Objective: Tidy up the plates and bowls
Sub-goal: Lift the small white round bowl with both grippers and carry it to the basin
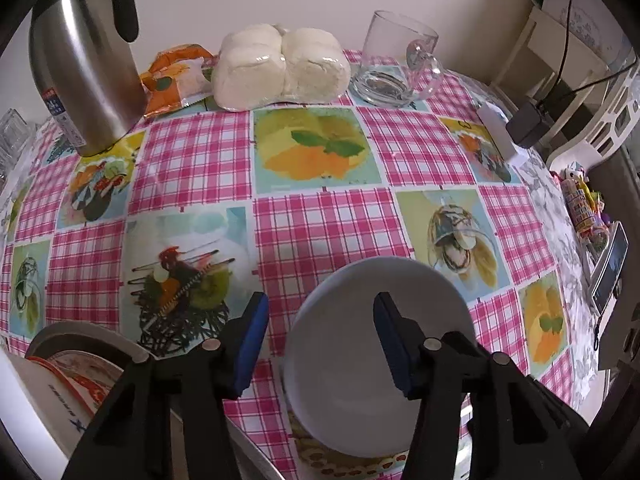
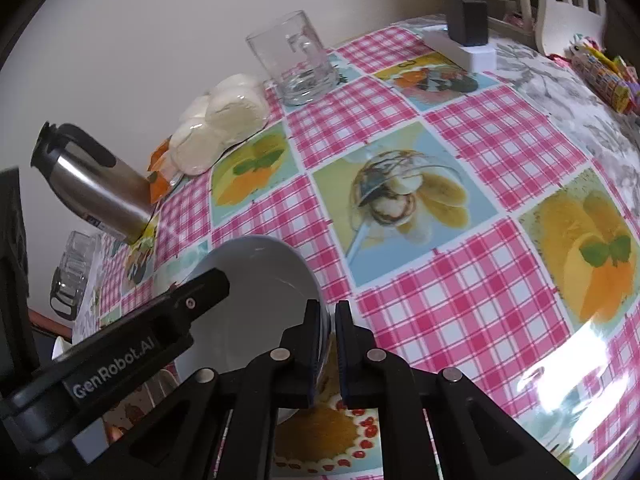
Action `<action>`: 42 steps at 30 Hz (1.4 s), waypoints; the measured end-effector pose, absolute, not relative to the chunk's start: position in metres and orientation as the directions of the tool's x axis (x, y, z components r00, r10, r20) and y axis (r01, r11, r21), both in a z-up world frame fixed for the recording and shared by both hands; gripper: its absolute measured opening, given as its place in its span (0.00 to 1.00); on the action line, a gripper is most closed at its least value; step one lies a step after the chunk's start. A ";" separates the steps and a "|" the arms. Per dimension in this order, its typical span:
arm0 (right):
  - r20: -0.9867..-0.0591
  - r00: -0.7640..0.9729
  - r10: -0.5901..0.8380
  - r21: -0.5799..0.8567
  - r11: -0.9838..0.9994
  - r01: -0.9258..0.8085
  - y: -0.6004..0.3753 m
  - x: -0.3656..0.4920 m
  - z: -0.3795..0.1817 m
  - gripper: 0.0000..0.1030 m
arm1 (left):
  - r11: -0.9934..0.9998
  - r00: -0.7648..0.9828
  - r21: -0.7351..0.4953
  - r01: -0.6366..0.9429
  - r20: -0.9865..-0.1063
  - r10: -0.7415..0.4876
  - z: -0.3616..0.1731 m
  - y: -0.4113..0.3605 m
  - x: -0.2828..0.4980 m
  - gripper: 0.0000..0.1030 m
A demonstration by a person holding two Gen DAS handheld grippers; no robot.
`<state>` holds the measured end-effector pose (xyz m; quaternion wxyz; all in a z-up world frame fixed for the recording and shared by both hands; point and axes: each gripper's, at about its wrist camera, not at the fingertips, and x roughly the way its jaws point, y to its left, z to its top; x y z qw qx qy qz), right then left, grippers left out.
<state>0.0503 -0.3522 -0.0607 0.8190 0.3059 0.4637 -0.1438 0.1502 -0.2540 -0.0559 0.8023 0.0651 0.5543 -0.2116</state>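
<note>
Our right gripper (image 2: 328,344) pinches the rim of the white bowl (image 1: 380,344) over the checked tablecloth (image 1: 320,224); our left gripper (image 1: 320,340) hovers wide, empty

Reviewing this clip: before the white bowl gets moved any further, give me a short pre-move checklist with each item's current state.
1. Right gripper has its jaws closed on the rim of the white bowl: ok.
2. Left gripper is open, one finger to each side of the bowl's rim, not clamping it: ok.
3. Grip is at the rim only, bowl tilted; security: cannot tell.
4. Tablecloth ahead of the bowl is free of objects: ok.
5. Glass mug, steel thermos and bagged buns sit far back near the wall: ok.
6. Stacked dishes beside the left gripper; room to add the bowl: cannot tell.
</note>
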 end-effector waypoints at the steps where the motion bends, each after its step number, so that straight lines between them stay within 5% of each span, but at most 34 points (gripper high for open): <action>1: -0.847 0.529 0.047 0.370 0.766 0.525 -0.355 0.049 -0.061 0.08 | 0.900 0.290 -0.132 0.415 -0.918 -0.269 -0.057 -0.255 0.149 0.52; 17: -0.870 0.491 0.049 0.358 0.748 0.559 -0.364 0.044 -0.073 0.08 | 0.883 0.203 -0.171 0.436 -0.938 -0.282 -0.081 -0.267 0.143 0.23; 42: -0.860 0.508 0.054 0.366 0.760 0.538 -0.361 0.042 -0.061 0.09 | 0.877 0.220 -0.231 0.422 -0.912 -0.347 -0.061 -0.256 0.143 0.22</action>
